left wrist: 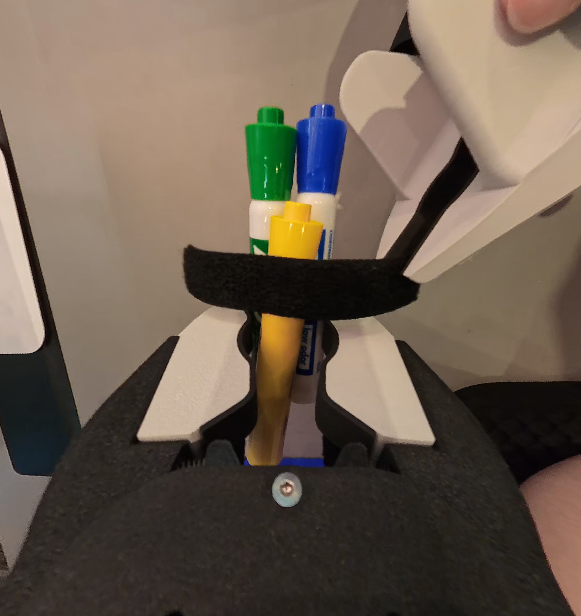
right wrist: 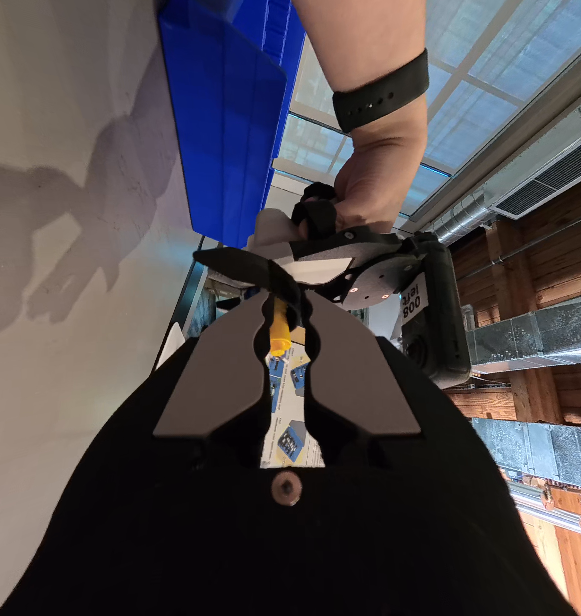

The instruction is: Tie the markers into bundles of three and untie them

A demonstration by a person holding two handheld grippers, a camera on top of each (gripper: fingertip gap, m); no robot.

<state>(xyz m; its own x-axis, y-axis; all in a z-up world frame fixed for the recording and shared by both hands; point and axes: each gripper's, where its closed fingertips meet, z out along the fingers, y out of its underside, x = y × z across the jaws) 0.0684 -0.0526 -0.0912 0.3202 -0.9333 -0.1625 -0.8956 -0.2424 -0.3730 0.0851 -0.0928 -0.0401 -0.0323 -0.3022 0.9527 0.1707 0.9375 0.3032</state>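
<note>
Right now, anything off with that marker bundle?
Yes. The yellow marker sits lower than the green marker and blue marker, so caps aren't flush. The black strap loops loosely around them, one end held by the right gripper.

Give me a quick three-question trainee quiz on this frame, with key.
1. True or false: the left claw is shut on three markers.
2. Which marker stands nearest the left camera? A green B blue C yellow
3. Fill in: the right claw pinches the end of the black ____ looped round the markers.

Key: 1 true; 2 C; 3 strap.
</note>
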